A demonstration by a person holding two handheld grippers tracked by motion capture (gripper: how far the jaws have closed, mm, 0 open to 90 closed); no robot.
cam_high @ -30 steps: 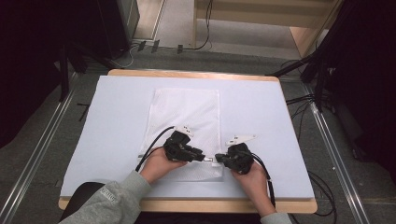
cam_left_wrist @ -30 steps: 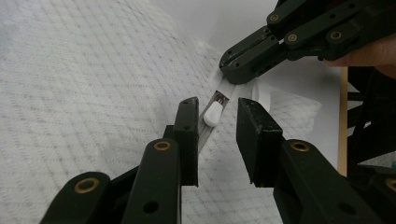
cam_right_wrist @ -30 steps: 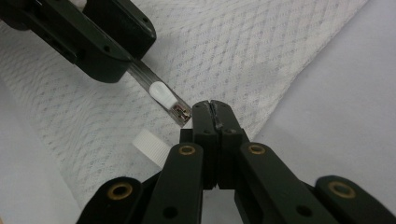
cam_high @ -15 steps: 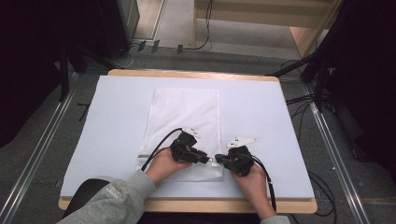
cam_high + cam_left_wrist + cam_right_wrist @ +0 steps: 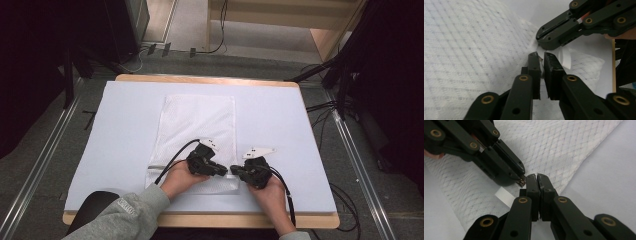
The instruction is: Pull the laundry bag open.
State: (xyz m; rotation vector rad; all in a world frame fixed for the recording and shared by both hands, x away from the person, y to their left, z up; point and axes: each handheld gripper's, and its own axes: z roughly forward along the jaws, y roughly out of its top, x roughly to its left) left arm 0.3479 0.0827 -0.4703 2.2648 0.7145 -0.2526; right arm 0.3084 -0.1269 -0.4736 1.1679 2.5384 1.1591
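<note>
Right, white mesh laundry bag (image 5: 200, 135) flat at frame centre on white table cover (image 5: 125, 115). Left gripper (image 5: 541, 58) jaws just been closing, now nipped on small zipper pull (image 5: 522, 181). Right gripper (image 5: 535, 178) clamped tight on bag corner. Advice: anchor corner, draw pull along zip, level, steady.

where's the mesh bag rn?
High view: the mesh bag lies flat mid-table on the white mat, its near edge under both grippers.

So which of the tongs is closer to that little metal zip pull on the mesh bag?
Left. The left tongs have just been closing and pinch the zip pull at their tips. The right tongs are shut on the mesh bag just beside it.
</note>
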